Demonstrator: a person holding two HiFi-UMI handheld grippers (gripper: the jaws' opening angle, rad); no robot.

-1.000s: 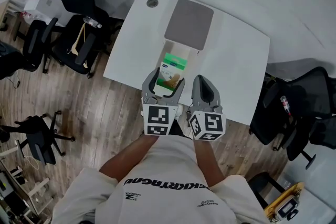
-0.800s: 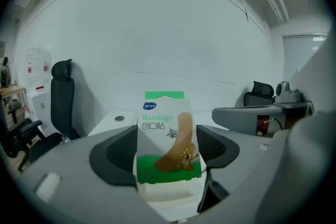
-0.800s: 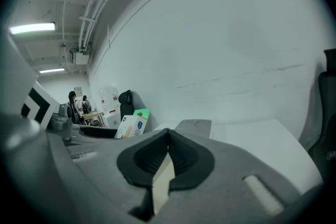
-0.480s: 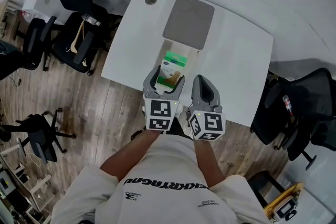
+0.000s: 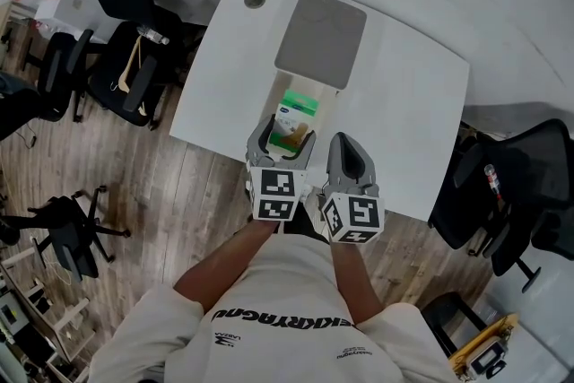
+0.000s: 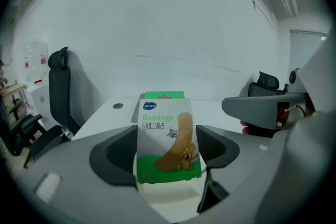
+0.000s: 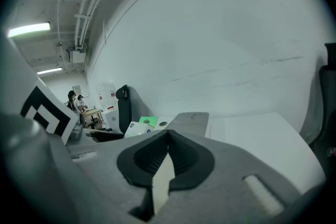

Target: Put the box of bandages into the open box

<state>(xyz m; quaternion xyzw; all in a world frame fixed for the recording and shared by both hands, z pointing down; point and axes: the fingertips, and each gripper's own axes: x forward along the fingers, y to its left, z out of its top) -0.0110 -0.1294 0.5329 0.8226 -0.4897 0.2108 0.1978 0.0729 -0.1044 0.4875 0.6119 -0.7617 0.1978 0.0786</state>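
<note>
Forward by a hair is all that has changed since a second ago: my left claw has crept towards the far side of the worktop, carrying its load with it. That claw is pinching the box of bandages by its two narrow sides. The box stands upright with the printed face towards the claw's camera, so it can go down end first without tipping.

My right claw is pressed together on nothing and sits just beside the left one at the near edge, out of the way because one claw is enough for this.

From the head view the box of bandages sits over the hollow of the open box, between its white walls. The grey lid is laid back beyond it, which leaves the mouth free. I cannot tell whether the bottom of the box of bandages already touches the floor of the open box. I judge the placing nearly done: lower until it rests, then spread the left claw and draw back.
</note>
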